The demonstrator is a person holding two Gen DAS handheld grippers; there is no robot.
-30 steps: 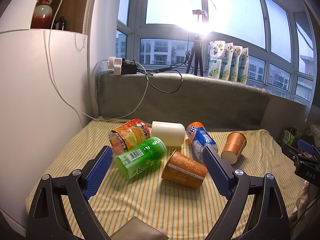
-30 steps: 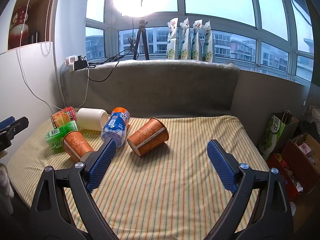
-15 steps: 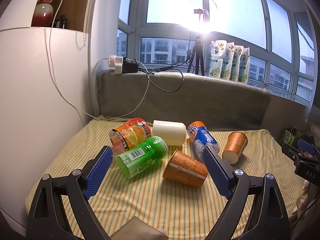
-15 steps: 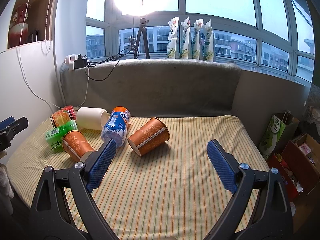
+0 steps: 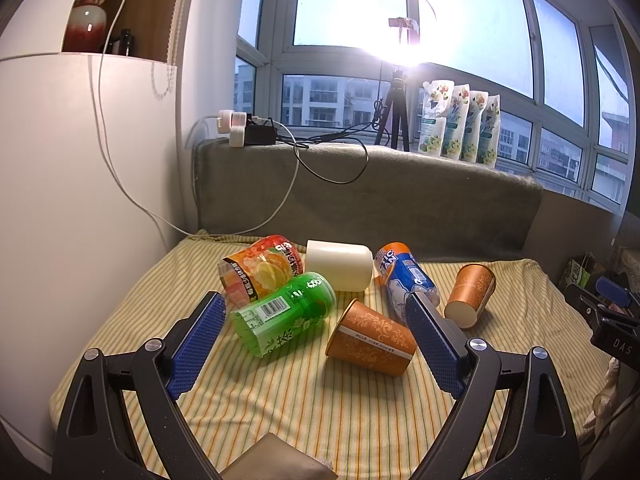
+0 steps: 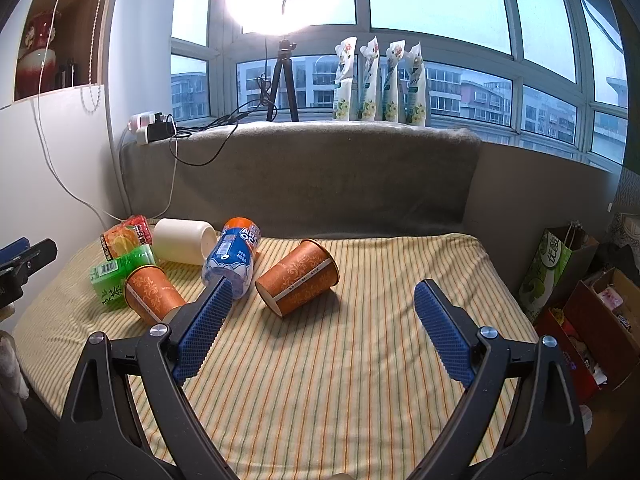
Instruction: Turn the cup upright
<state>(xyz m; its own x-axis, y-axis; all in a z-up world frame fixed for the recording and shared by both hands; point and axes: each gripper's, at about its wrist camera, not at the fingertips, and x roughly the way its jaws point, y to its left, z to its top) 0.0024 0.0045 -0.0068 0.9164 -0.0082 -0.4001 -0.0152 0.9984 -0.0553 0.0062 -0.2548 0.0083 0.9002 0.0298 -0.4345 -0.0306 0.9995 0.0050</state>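
Note:
Several cups lie on their sides on a striped cloth. In the left wrist view: a near orange paper cup point(image 5: 372, 338), a far orange paper cup point(image 5: 470, 295), a green cup point(image 5: 284, 314), an orange fruit-print cup point(image 5: 260, 272), a white cup point(image 5: 339, 265) and a blue cup point(image 5: 406, 280). My left gripper point(image 5: 316, 340) is open and empty, just short of the green and near orange cups. In the right wrist view my right gripper point(image 6: 324, 332) is open and empty, with an orange cup point(image 6: 298, 277) lying just beyond it, towards the left finger.
A grey padded backrest point(image 6: 296, 176) bounds the far side. A white cabinet point(image 5: 80, 184) stands at the left, with a cable point(image 5: 132, 196) hanging down. Bags and boxes point(image 6: 580, 300) sit off the right edge. A tripod point(image 6: 282, 80) and pouches point(image 6: 378, 80) stand on the sill.
The left gripper has crept slightly forward and up; the cups sit a little lower and nearer in its view. The right gripper has barely moved. No cup has moved.

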